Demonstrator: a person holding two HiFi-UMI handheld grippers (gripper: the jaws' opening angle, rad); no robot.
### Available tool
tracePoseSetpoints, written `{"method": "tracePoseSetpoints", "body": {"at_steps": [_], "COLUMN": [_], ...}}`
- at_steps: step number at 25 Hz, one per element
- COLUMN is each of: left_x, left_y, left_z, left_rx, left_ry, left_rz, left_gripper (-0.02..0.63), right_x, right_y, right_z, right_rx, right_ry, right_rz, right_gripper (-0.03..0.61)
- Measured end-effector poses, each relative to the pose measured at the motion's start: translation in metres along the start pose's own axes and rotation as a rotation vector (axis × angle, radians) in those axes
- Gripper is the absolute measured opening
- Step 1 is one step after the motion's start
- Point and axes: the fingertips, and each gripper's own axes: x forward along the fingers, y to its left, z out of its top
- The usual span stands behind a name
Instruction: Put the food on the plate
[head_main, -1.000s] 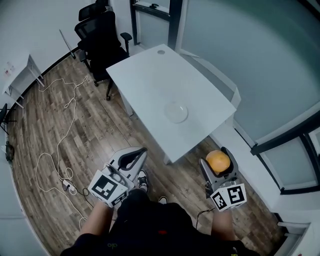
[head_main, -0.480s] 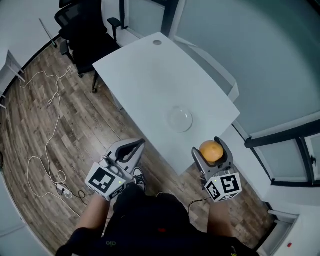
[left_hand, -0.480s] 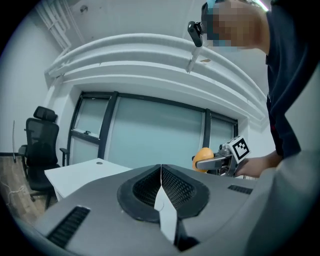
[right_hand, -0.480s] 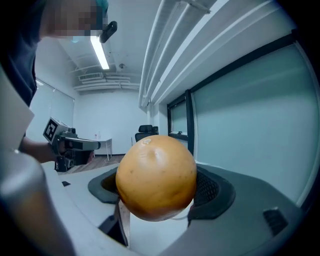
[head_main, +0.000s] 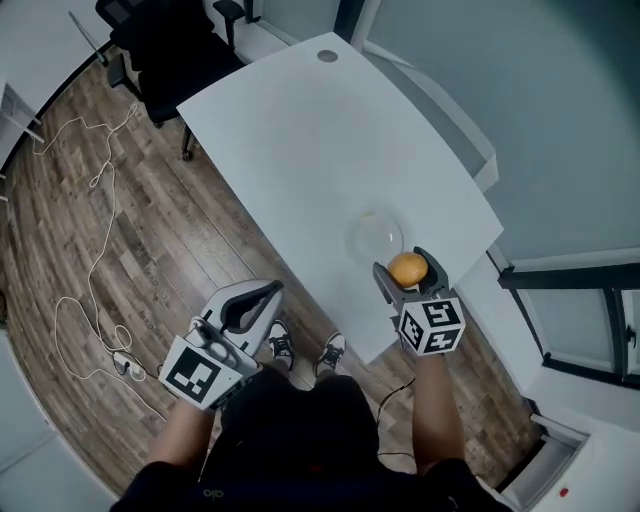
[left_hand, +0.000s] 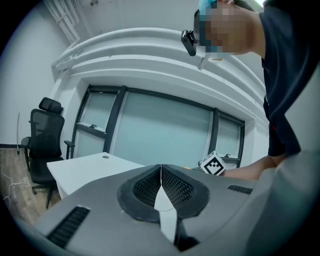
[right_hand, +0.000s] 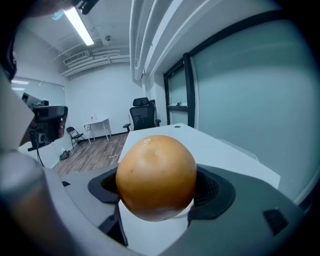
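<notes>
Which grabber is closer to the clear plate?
Right. The right gripper, holding the orange, is just beside the plate's near rim. The left gripper, shut and empty, is off the table, above the floor.

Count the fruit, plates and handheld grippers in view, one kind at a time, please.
Fruit: 1, the orange, clamped in the right gripper.
Plates: 1, the clear plate on the white table.
Grippers: 2, the right gripper and the left gripper, which is shut on nothing.
Total: 4
</notes>
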Motion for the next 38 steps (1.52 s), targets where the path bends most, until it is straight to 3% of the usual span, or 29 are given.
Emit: {"method": "tracePoseSetpoints", "body": {"at_steps": [8,15,34,38], "left_x": [0.020,0.026,0.017,0.015], "left_y": [0.003,0.014,0.022,0.016], "left_z": [-0.031,-0.042,-0.046,-0.036], "left_rx": [-0.048,-0.074,-0.076,-0.060], "left_ry": [0.074,0.098,0.113,0.098], "left_rz": [0.051,0.089,0.091,0.078], "left_gripper": [0.023,0.023,0.023,0.023], "right_x": [0.089,0.126,0.119,0.084], "right_y": [-0.020,-0.028,-0.019,-0.018], "right_z": [-0.056,-0.089,-0.069,-0.038], "right_rx": [0.000,-0.111,-0.134,-0.094], "right_ry": [0.210,0.421,0.317,0.212], "right_rz": [0.106,0.089,0.066,0.045], "right_gripper": [0.382,0.382,0.382,0.382]}}
